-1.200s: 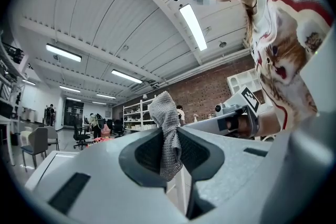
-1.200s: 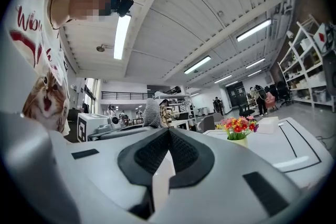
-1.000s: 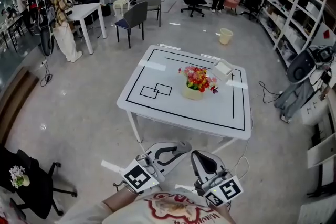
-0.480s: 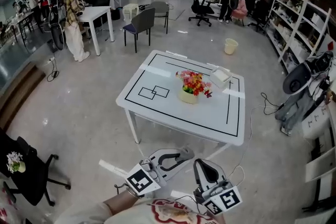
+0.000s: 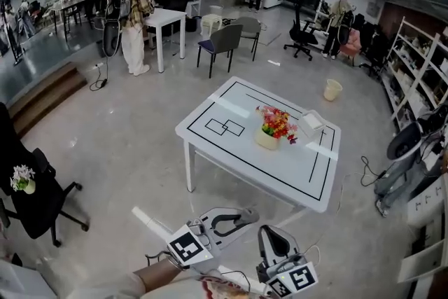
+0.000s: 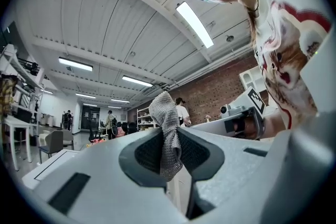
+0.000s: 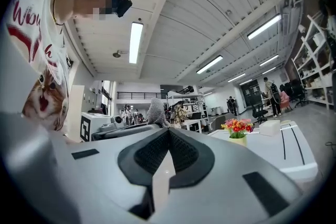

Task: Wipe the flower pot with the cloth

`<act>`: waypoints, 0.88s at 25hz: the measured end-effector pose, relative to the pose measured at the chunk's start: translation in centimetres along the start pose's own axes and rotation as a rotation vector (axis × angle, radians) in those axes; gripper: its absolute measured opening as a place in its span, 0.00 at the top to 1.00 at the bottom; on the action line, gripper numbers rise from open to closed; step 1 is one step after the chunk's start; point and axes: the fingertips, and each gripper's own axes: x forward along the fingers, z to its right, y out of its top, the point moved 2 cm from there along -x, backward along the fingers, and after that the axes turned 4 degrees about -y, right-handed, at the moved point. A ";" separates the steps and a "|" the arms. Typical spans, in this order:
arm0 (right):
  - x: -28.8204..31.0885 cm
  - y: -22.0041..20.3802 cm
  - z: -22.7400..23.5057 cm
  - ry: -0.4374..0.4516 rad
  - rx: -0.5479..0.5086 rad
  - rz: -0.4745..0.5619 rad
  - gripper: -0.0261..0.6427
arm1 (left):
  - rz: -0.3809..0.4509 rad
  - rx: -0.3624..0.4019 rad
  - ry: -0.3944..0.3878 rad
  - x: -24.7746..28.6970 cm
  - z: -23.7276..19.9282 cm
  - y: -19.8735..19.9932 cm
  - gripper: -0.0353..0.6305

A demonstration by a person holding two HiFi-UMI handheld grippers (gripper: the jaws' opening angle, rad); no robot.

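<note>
The left claw (image 6: 168,131) is closed on a grey knitted cloth (image 6: 166,123). The cloth is pinched between the two dark pads. One bunched end stands up above the jaws and a shorter end hangs down below them. In the head view the left claw (image 5: 246,216) is at the lower edge, held out from the person's body.

The right claw (image 7: 168,132) is just beside it, on its right side. Its jaws are together and there is nothing between the pads. In the head view the right claw (image 5: 270,233) is also low in the frame and points forward.

Well ahead of both claws, and apart from them, stands a white rectangular table with black tape lines (image 5: 231,150). On it is the small cream-coloured round flower pot (image 5: 267,140). The pot stands upright and carries a thick bunch of red, yellow and pink flowers with some green leaves. From the right claw the pot (image 7: 237,140) is ahead and a little to the right. A white flat box (image 5: 312,122) lies on the table just beyond the pot, near the far corner.
</note>
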 end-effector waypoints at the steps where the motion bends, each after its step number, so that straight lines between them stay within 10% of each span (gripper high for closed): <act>1: -0.1 0.0 -0.1 0.000 -0.008 0.000 0.96 | 0.007 0.000 0.000 -0.1 0.2 0.1 0.87; 22: 1.8 -2.4 -13.1 -0.151 -0.004 0.056 0.96 | 0.014 -0.016 -0.162 -12.1 2.4 1.7 0.87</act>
